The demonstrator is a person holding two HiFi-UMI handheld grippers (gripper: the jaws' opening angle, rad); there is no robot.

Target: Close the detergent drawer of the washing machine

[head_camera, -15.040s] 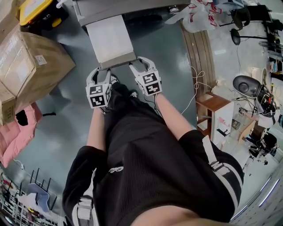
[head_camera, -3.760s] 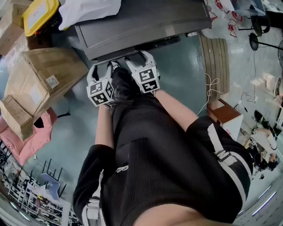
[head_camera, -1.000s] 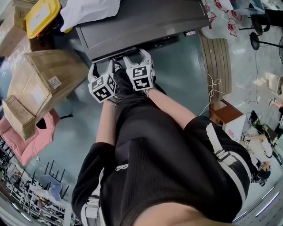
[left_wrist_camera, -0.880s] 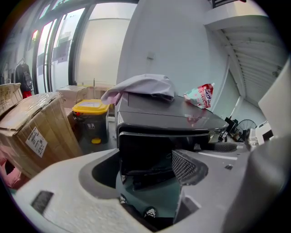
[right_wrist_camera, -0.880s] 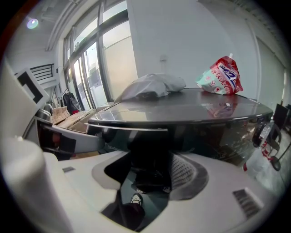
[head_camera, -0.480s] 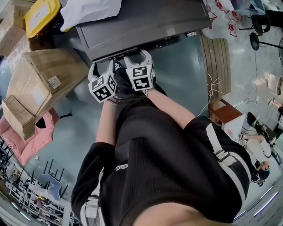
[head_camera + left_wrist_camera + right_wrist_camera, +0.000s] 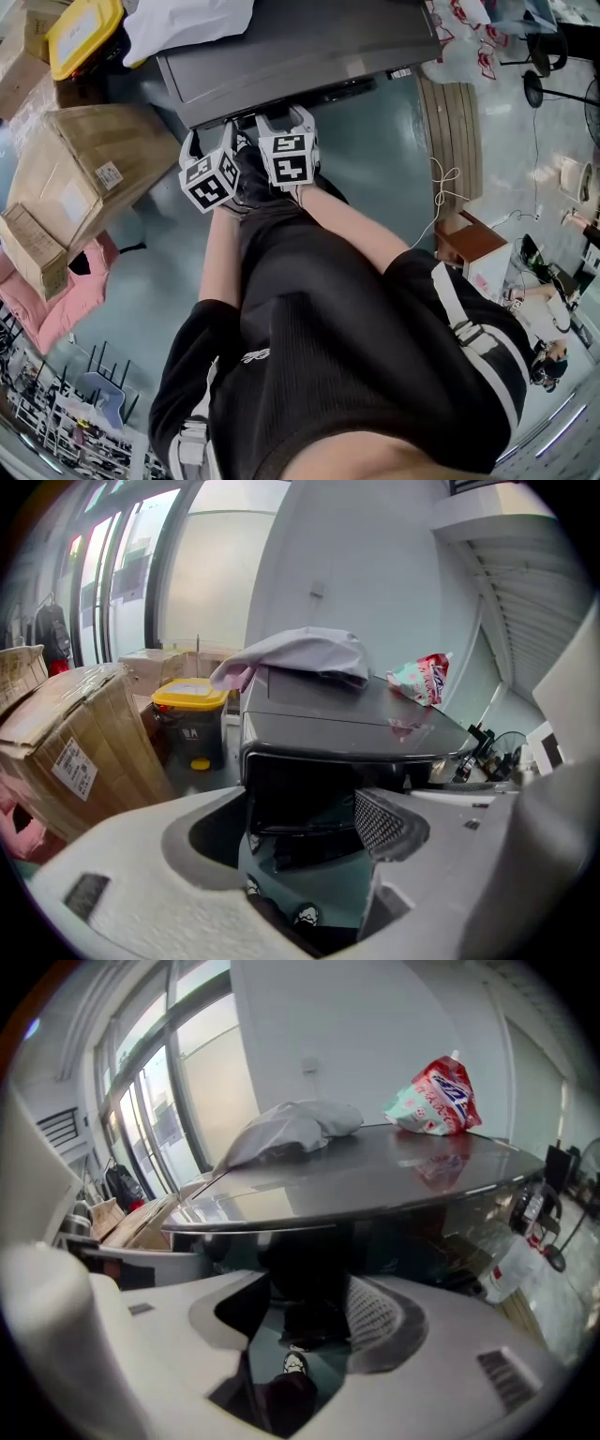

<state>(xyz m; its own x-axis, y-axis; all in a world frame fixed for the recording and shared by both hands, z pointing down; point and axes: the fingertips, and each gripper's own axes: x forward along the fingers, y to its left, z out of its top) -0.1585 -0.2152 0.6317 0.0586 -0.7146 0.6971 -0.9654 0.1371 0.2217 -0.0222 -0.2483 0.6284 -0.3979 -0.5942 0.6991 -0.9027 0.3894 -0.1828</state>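
The grey washing machine (image 7: 300, 37) fills the top of the head view. No drawer sticks out of its front edge (image 7: 246, 114); the front reads as one line. My left gripper (image 7: 208, 134) and right gripper (image 7: 279, 117) sit side by side just before that edge, fingertips close to it. In the left gripper view the machine's dark front panel (image 7: 300, 789) shows through the gap of the left gripper (image 7: 300, 846), which is open and holds nothing. The right gripper (image 7: 300, 1326) is also open and bare, aimed under the machine's top (image 7: 375, 1180).
Cardboard boxes (image 7: 89, 178) and a yellow-lidded bin (image 7: 84, 23) stand left of the machine. A white cloth (image 7: 187, 19) and a red-and-white bag (image 7: 436, 1096) lie on its top. A wooden stool (image 7: 464, 234) and a cable are at the right. The person's legs are below the grippers.
The drawer stood pulled far out 15 s ago; it is now in. Over the last second both grippers shifted slightly up and left along the machine's front.
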